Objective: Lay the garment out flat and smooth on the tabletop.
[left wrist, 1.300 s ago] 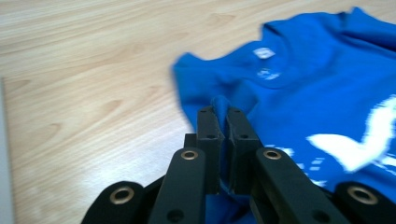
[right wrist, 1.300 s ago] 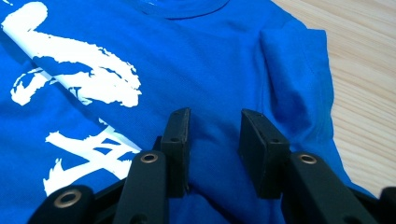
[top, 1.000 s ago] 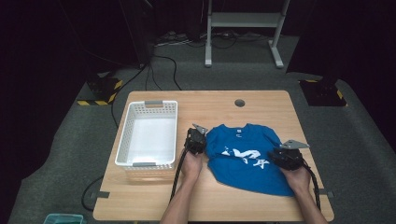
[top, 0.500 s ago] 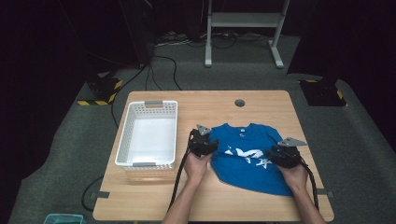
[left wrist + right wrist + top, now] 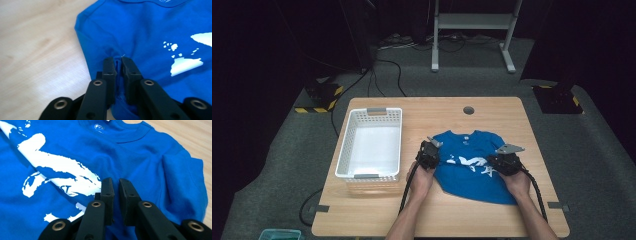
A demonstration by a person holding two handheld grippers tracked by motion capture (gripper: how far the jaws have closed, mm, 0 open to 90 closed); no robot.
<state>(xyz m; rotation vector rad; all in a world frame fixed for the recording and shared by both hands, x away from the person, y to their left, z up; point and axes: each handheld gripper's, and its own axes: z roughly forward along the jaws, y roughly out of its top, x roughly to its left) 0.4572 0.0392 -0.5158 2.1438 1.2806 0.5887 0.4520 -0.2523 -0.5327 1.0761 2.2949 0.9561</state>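
Observation:
A blue T-shirt (image 5: 472,172) with a white print lies flat on the wooden table (image 5: 437,215), collar away from the person. My left gripper (image 5: 433,151) is at the shirt's left edge. In the left gripper view its jaws (image 5: 118,61) have just been closing and pinch a ridge of the blue fabric (image 5: 150,30). My right gripper (image 5: 502,160) rests on the shirt's right half. In the right gripper view its jaws (image 5: 115,182) have just been closing and stand almost together with a fold of the shirt (image 5: 75,145) between them, beside the print.
An empty white slatted basket (image 5: 370,112) stands on the left part of the table, close to my left hand. A round cable hole (image 5: 468,110) is near the far edge. Bare wood lies in front of the shirt and behind it.
My left gripper shifted slightly right onto the shirt's left edge, and the right gripper moved left over the shirt. The shirt's left side now looks drawn in.

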